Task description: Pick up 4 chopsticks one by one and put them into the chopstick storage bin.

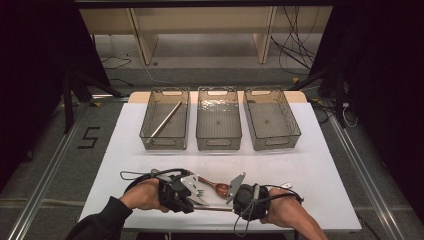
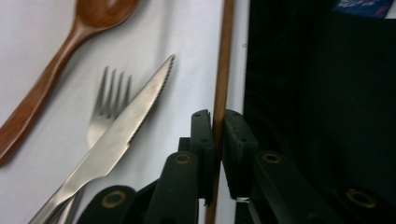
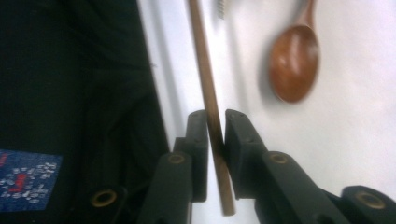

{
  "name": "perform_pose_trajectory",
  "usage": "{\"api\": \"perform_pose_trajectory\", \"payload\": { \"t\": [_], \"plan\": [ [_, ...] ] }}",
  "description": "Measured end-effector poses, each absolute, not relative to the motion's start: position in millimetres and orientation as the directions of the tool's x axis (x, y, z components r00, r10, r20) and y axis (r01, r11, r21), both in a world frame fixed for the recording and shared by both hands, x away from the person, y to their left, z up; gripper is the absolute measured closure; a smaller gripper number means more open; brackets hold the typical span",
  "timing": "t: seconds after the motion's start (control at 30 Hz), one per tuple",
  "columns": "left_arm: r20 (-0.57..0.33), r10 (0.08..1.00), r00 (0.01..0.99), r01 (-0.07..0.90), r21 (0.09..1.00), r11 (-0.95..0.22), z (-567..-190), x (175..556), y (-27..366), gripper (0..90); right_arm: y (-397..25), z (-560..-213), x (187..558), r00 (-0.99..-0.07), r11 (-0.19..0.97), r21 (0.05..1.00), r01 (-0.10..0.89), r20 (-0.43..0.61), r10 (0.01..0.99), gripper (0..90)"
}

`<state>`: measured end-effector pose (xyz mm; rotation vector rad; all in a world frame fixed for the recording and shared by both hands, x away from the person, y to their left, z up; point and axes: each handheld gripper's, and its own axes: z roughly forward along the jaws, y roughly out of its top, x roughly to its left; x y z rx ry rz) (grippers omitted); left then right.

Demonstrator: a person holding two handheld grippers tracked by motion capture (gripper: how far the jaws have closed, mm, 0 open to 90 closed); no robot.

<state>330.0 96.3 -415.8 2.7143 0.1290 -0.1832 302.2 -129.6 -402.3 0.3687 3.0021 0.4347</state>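
Knife [image 2: 122,131], fork [image 2: 108,105], spoon [image 2: 56,70] crowd one side; table edge [image 2: 240,56] the other.

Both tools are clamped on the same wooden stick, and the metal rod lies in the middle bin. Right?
Not quite. Both tools, left and right, do clamp the stick, but the high view shows the rod in the left bin, not the middle bin.
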Motion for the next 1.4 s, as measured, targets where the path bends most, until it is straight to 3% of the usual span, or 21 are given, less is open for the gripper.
{"api": "perform_pose_trajectory", "payload": {
  "t": [0.13,0.47,0.83,1.4],
  "plan": [
    [-0.148,0.107,0.983,0.159,0.407,-0.900,-416,333,101,85.1,-138,-399,308,-0.950,0.909,0.307,0.282,-0.045,0.309,65.9],
    [-0.121,0.260,0.958,0.286,0.458,-0.842,-406,348,126,85.2,-164,-382,322,-0.854,0.759,0.457,0.464,0.006,0.520,39.6],
    [-0.092,0.431,0.898,0.414,0.512,-0.752,-397,364,154,85.1,-173,-389,330,-0.767,0.646,0.512,0.566,0.041,0.640,30.8],
    [-0.067,0.614,0.786,0.517,0.616,-0.594,-374,393,198,85.1,-169,-400,333,-0.735,0.608,0.521,0.599,0.055,0.676,26.5]
  ]
}}
